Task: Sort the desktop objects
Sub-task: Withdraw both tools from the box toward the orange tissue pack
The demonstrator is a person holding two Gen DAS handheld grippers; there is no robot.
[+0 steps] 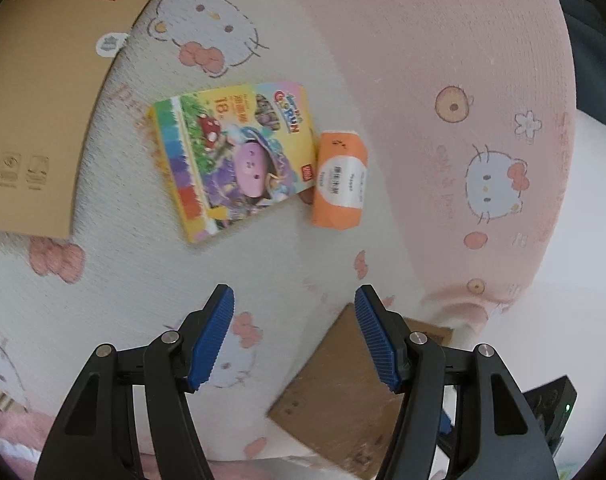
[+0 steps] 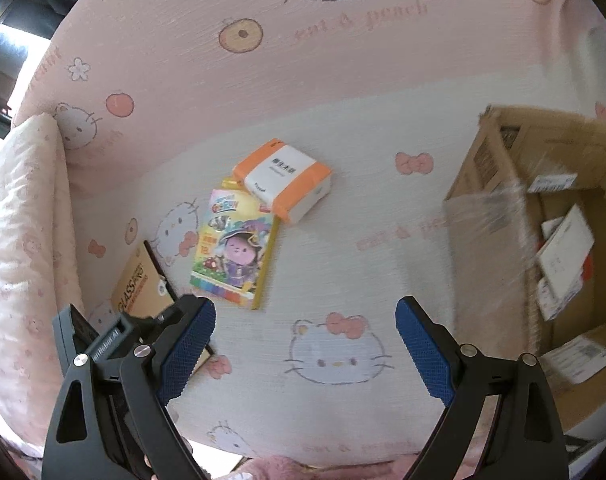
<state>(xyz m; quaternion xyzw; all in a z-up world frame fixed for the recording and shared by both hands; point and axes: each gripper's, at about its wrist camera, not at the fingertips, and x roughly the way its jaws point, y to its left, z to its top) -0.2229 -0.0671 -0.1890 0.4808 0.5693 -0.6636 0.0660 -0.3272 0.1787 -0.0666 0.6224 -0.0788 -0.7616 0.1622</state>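
A colourful crayon box (image 1: pixel 233 160) lies flat on the Hello Kitty cloth, with an orange and white tissue pack (image 1: pixel 340 180) touching its right edge. Both also show in the right wrist view, the crayon box (image 2: pixel 235 252) and the tissue pack (image 2: pixel 283 178) beyond it. A brown screen-protector box (image 1: pixel 51 100) lies at the left; it also shows in the right wrist view (image 2: pixel 143 288). My left gripper (image 1: pixel 294 338) is open and empty, hovering short of the crayon box. My right gripper (image 2: pixel 306 354) is open and empty above bare cloth.
An open cardboard box (image 2: pixel 487 184) with papers inside stands at the right of the right wrist view; its corner (image 1: pixel 335 392) shows under my left gripper. A pink cushion back (image 2: pixel 303 60) rises behind, and a padded edge (image 2: pixel 27 220) lies left.
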